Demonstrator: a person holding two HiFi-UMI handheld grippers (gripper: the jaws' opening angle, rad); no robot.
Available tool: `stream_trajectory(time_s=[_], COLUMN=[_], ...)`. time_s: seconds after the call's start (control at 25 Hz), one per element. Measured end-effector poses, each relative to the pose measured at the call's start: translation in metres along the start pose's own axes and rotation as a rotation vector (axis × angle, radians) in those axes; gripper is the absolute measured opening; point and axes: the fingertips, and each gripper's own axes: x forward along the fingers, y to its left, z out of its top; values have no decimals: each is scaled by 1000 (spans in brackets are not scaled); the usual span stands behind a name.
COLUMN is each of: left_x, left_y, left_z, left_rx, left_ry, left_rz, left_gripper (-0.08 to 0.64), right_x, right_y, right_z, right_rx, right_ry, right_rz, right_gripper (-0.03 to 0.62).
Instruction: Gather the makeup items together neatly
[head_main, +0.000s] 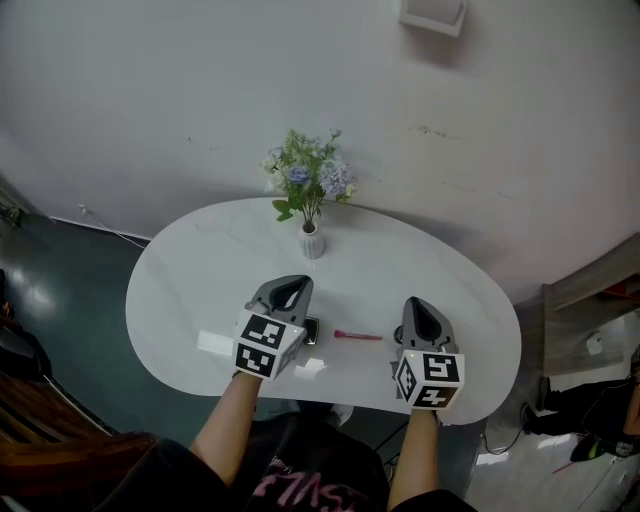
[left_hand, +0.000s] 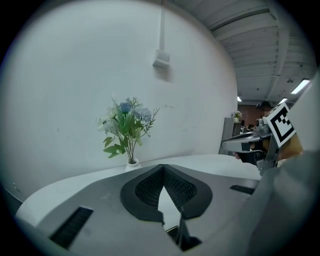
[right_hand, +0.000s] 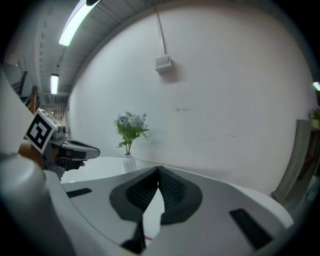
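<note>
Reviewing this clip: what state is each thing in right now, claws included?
Left claw: shut, empty, held above the table.
Right claw: shut, empty, held above the table.
Slim pink makeup stick: lying flat on the white oval table, between the two claws, untouched.
Small dark item: on the table, partly hidden by the left claw; kind unclear.
White ribbed vase of blue and white flowers: upright near the table's far edge.

The left forearm (head_main: 222, 425) and right forearm (head_main: 412, 460) reach forward side by side, bare; the left gripper (head_main: 291, 290) and right gripper (head_main: 421, 312) sit well apart, noses tipped slightly down; both pairs of jaws are pressed together, nothing between them.
</note>
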Motion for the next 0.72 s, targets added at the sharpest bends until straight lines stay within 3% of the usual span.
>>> stream_trajectory(time_s=[0.4, 0.72], left_x=[-25, -41], left_y=[-14, -26], left_z=[48, 63], left_rx=[43, 76], left_ry=[-115, -168], left_rz=[33, 65], left_gripper=[11, 11], right_x=[-34, -53], right_y=[-11, -14], right_z=[39, 54], right_rx=[-56, -80], right_ry=[-101, -155], right_rz=[-14, -13], right_gripper=[63, 63])
